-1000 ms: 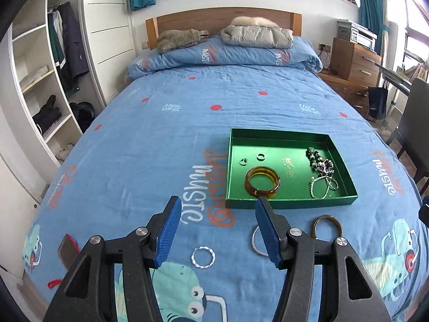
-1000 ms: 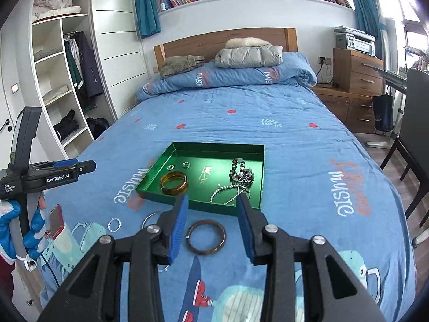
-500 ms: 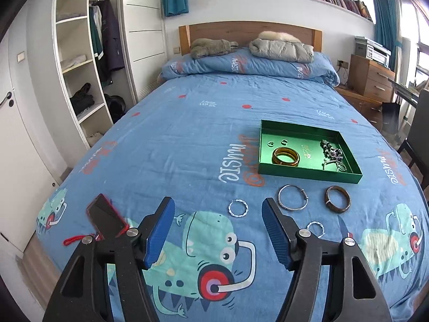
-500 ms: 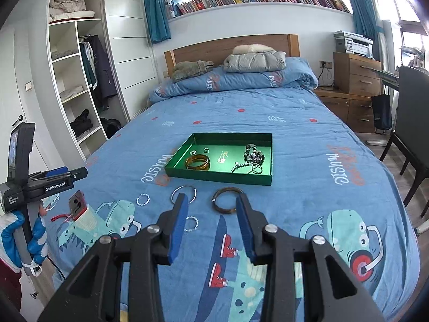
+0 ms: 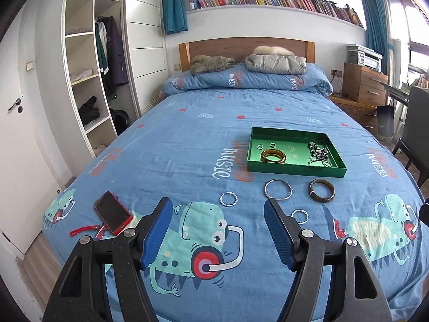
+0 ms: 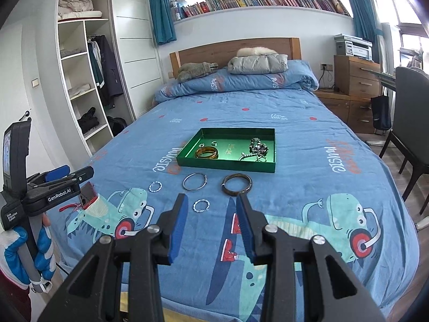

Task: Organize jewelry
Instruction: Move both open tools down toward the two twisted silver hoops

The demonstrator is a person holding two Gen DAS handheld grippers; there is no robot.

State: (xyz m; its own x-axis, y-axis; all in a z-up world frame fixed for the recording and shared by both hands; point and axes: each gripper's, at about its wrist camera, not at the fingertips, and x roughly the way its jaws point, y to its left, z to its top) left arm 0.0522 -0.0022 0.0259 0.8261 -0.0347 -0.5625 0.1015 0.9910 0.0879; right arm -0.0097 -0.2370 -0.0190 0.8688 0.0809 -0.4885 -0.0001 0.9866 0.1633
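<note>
A green tray (image 5: 295, 170) lies mid-bed and holds an amber bangle (image 5: 273, 156), two small rings (image 5: 265, 146) and beaded bracelets (image 5: 317, 153). In front of it on the blue cover lie a silver bangle (image 5: 277, 190), a dark bangle (image 5: 322, 190) and two twisted silver rings (image 5: 228, 198) (image 5: 300, 216). My left gripper (image 5: 217, 204) hovers near the bed's foot with its jaws opening and nothing between them. My right gripper (image 6: 211, 197) is open and holds nothing. It sits short of the dark bangle (image 6: 237, 184) and one twisted ring (image 6: 201, 205).
A red phone (image 5: 112, 216) with a red strap lies at the bed's left front corner. A gloved hand (image 6: 16, 252) holds the left tool at the far left of the right wrist view. A wardrobe stands on the left. A chair (image 6: 410, 123) and drawers are on the right.
Both grippers have drawn back from the tray toward the foot of the bed. The left jaws stand wider apart. The phone and both twisted rings have come into the left wrist view.
</note>
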